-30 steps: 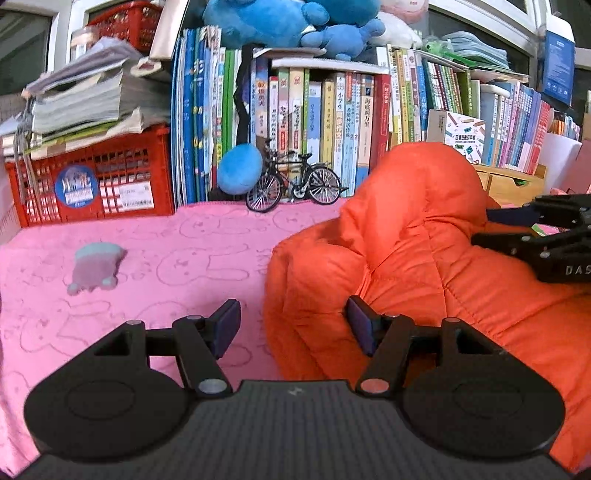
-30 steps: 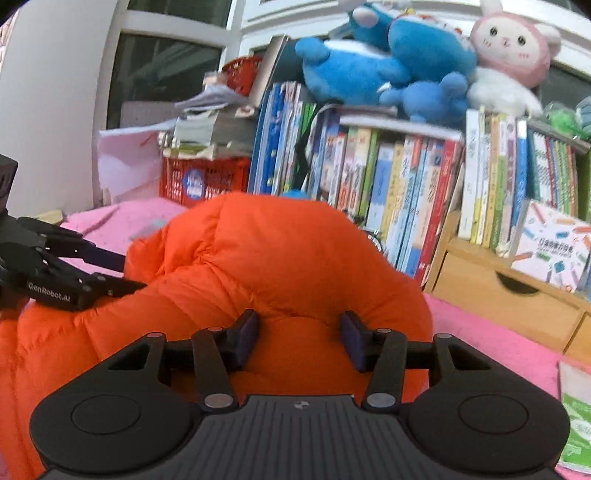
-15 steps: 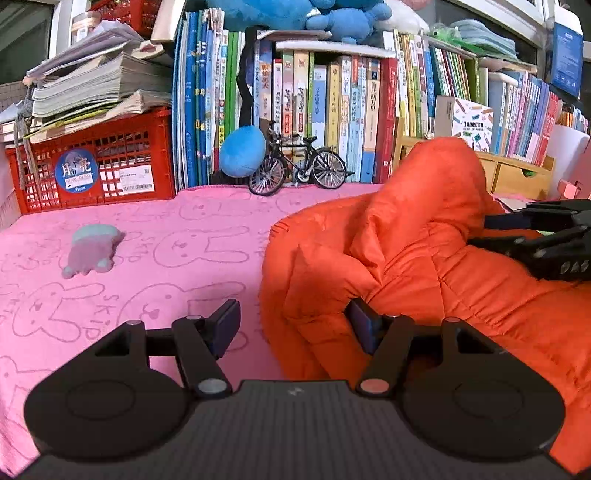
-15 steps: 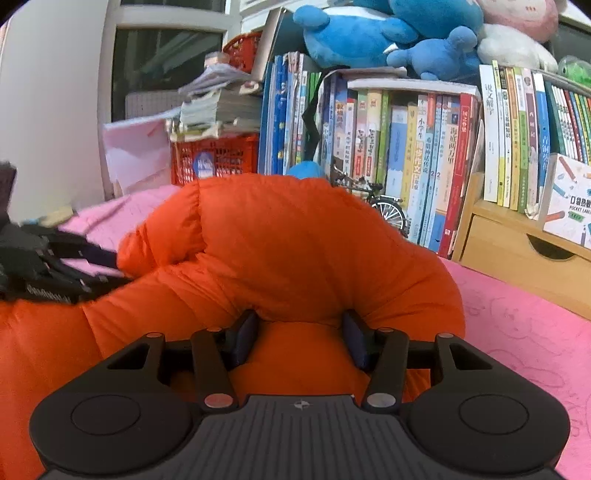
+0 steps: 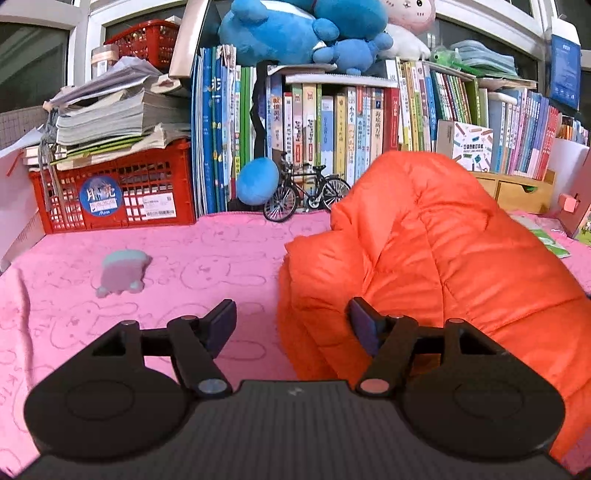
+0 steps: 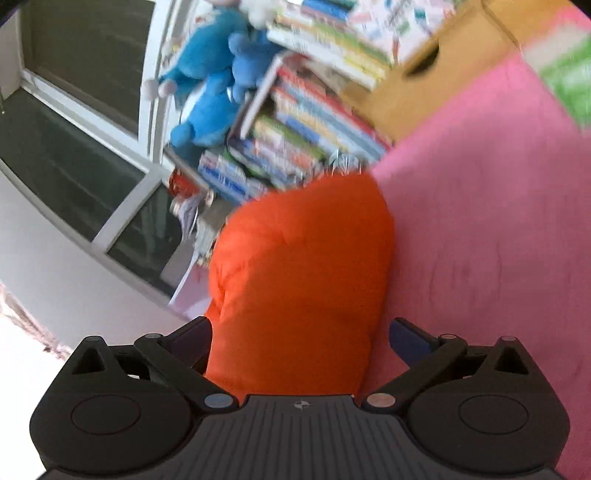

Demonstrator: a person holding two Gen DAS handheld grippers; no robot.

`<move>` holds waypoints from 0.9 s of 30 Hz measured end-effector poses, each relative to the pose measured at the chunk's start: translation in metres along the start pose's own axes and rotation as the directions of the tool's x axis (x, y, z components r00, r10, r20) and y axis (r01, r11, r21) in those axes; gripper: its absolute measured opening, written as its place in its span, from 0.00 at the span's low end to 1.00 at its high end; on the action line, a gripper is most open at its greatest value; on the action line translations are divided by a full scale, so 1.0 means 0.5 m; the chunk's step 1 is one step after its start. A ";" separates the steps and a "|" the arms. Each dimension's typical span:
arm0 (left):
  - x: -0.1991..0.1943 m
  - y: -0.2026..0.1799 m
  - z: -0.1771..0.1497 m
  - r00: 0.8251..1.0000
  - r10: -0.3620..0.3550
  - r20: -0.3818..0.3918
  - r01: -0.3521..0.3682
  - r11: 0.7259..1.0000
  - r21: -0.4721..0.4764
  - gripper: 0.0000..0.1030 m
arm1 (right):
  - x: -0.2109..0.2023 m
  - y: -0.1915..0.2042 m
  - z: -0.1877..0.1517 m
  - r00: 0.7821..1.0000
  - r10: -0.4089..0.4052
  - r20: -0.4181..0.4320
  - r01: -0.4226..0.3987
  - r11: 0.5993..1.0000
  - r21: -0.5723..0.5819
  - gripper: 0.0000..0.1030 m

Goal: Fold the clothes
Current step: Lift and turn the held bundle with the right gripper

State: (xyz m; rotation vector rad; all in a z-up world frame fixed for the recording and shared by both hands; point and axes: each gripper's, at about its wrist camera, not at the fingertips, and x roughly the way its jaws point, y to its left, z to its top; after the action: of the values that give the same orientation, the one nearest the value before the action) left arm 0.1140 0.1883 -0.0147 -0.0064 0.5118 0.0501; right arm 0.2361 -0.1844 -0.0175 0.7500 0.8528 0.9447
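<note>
A puffy orange jacket (image 5: 424, 258) lies bunched in a tall hump on the pink bunny-print blanket (image 5: 184, 266). My left gripper (image 5: 292, 325) is open at the jacket's near left corner. Its right finger (image 5: 364, 326) rests against the fabric, while the left finger (image 5: 221, 325) hangs over bare blanket. In the blurred, strongly rolled right wrist view, my right gripper (image 6: 299, 339) has jaws opening wide. The jacket (image 6: 299, 266) bulges between them. The right pad (image 6: 406, 339) stands clear of the fabric. Pink blanket (image 6: 498, 221) fills that view's right side.
Along the back stand a red crate (image 5: 114, 199) stacked with papers, a row of books (image 5: 332, 122), a toy bicycle (image 5: 306, 195) and blue plush toys (image 5: 288, 29). A small pale plush (image 5: 122, 271) lies on the blanket at left. A wooden drawer box (image 5: 517, 192) and a green packet (image 5: 550, 242) sit at right.
My right gripper let go of the jacket's fold, spread its jaws wide, rolled hard and left the left wrist view. The left gripper stayed put.
</note>
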 end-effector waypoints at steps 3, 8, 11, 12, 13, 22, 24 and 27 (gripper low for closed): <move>0.005 0.000 -0.002 1.000 0.004 -0.007 -0.004 1.000 -0.009 0.65 | 0.024 0.026 -0.039 0.998 -0.011 -0.068 0.005 0.997 -0.078 1.00; 0.003 0.008 -0.003 1.000 0.017 -0.005 -0.017 1.000 -0.011 0.66 | 0.056 0.056 -0.080 0.990 -0.017 -0.143 0.009 0.999 -0.054 0.65; -0.002 0.020 -0.002 0.999 0.037 0.001 -0.037 0.999 -0.018 0.69 | 0.062 0.064 -0.105 0.987 -0.005 -0.161 0.008 1.000 0.017 0.49; -0.006 0.025 0.000 0.999 0.042 0.004 -0.041 0.999 -0.019 0.69 | 0.060 0.070 -0.117 0.986 0.003 -0.168 0.003 0.999 0.036 0.47; -0.011 0.030 0.002 0.999 0.049 0.009 -0.049 0.999 -0.015 0.69 | 0.058 0.077 -0.132 0.984 0.011 -0.178 -0.002 0.999 0.051 0.46; -0.168 0.025 0.023 0.932 0.289 0.219 -0.292 0.956 -0.019 0.71 | 0.073 0.127 -0.254 0.966 0.099 -0.237 -0.060 0.984 0.166 0.42; -0.225 -0.007 0.013 0.915 0.276 0.293 -0.276 0.960 -0.043 0.73 | 0.073 0.132 -0.259 0.972 0.099 -0.214 -0.064 0.984 0.166 0.42; -0.270 -0.067 -0.016 0.921 0.190 0.340 -0.198 0.980 -0.013 0.76 | 0.074 0.138 -0.268 0.977 0.094 -0.190 -0.065 0.986 0.156 0.42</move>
State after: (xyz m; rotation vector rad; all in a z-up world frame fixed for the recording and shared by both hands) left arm -0.0060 0.1484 0.0442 0.0738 0.1647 0.2367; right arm 0.1062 -0.1010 -0.0318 0.8332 1.0822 1.0472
